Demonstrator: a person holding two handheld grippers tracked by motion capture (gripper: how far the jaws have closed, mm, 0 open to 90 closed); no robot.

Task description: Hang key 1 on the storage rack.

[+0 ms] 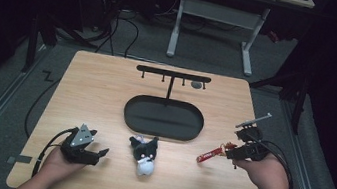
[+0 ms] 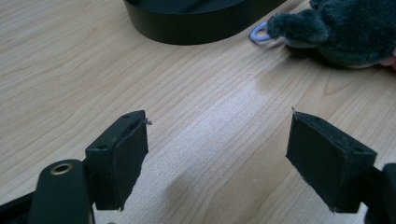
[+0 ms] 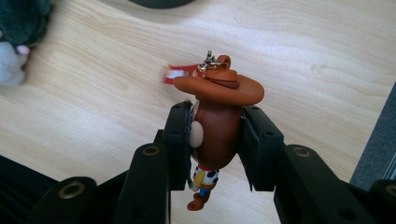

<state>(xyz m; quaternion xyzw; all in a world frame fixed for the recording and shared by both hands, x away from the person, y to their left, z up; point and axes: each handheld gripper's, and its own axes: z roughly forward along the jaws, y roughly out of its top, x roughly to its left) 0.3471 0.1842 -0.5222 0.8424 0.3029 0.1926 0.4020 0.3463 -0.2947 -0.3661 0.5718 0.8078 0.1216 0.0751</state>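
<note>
A cowboy figure keychain (image 3: 219,122) with a wide brown hat is pinched at the head between the pads of my right gripper (image 3: 216,136), which is shut on it. Its red strap (image 1: 208,155) trails down-left toward the wood, and the figure (image 1: 226,146) hangs just above the table's right side, held by my right gripper (image 1: 229,152). My left gripper (image 1: 100,156) rests low at the front left, open, with bare wood between its fingers (image 2: 121,154). A dark grey and white plush toy (image 1: 144,154) lies between the two grippers, its pale ring (image 2: 258,33) toward the stand.
A black hook stand (image 1: 173,74) rises from an oval black base (image 1: 163,117) at the table's middle back; a small grey item (image 1: 197,84) hangs from one hook. The base's wall (image 2: 196,21) lies ahead of the left gripper. The table's right edge is close to the right hand.
</note>
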